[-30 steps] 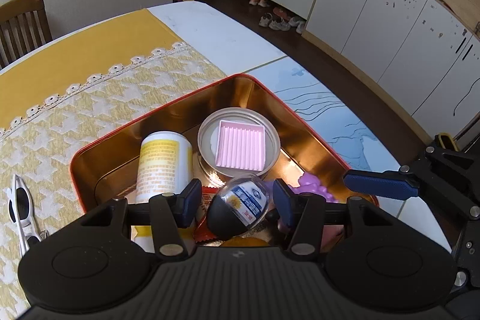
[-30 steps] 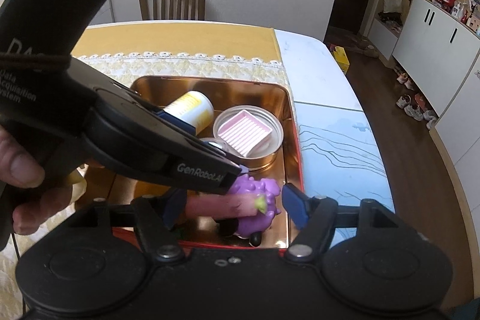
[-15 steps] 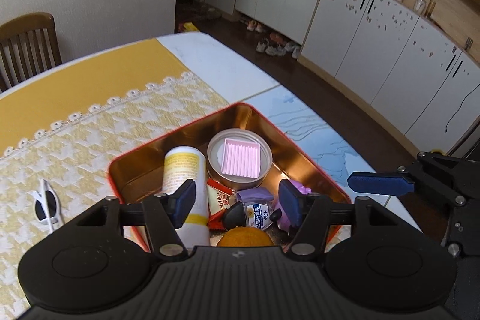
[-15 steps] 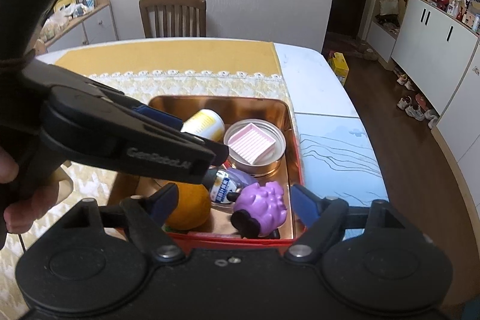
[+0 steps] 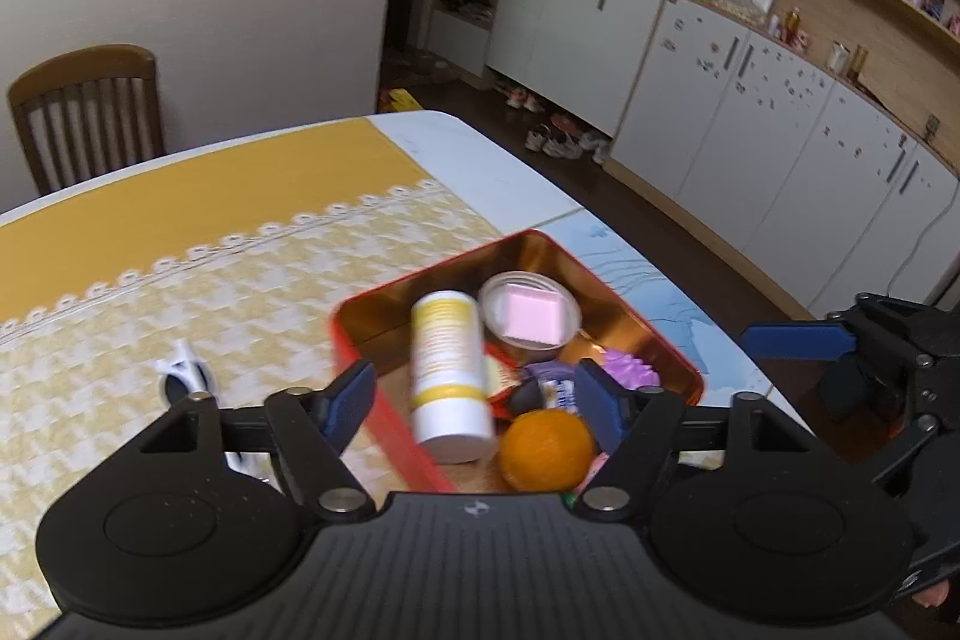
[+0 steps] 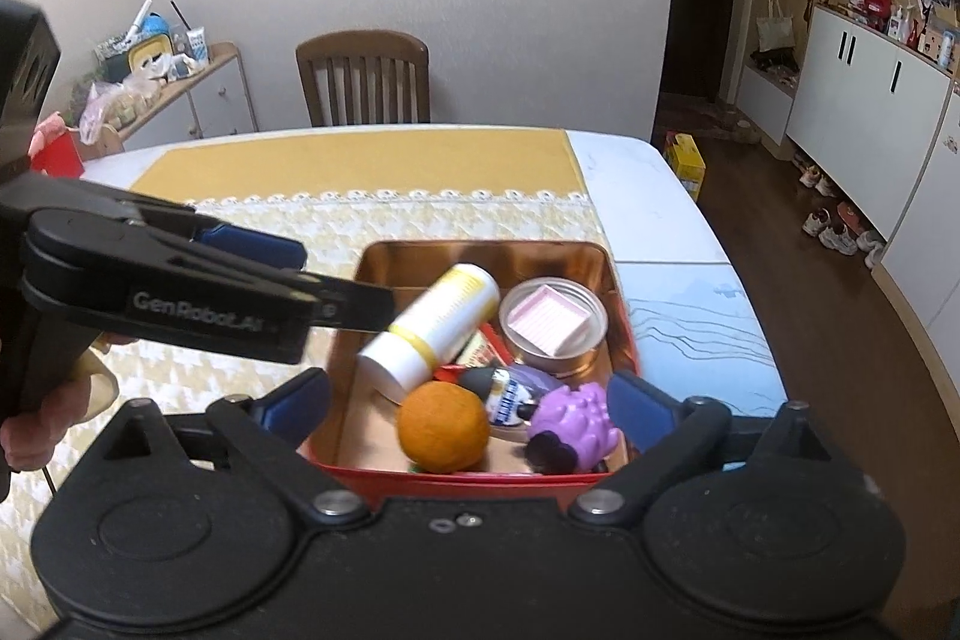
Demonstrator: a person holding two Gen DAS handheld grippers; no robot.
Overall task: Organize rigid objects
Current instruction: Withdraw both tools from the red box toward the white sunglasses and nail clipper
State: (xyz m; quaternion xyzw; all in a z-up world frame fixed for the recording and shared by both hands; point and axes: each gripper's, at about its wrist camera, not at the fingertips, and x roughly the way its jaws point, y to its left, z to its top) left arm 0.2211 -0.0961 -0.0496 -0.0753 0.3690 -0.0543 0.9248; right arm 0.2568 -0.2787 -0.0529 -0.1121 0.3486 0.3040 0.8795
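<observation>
A red tin with a copper inside (image 5: 360,316) (image 6: 384,262) sits on the table. It holds a white and yellow bottle (image 5: 447,376) (image 6: 435,325), a round lid with a pink square tray (image 5: 531,319) (image 6: 552,322), an orange ball (image 5: 546,445) (image 6: 444,427), a black capsule toy (image 5: 543,391) (image 6: 501,391) and a purple sheep toy (image 5: 627,367) (image 6: 573,427). My left gripper (image 5: 477,400) is open and empty above the tin's near side. My right gripper (image 6: 471,403) is open and empty above the tin's near edge.
A white and black small tool (image 5: 186,376) lies on the yellow patterned cloth (image 5: 180,292) left of the tin. A wooden chair (image 6: 366,79) stands at the table's far side. White cabinets (image 5: 750,112) line the right wall.
Both grippers have pulled back and up from the tin. The black capsule toy that sat between my left fingers now lies in the tin. More of the table shows.
</observation>
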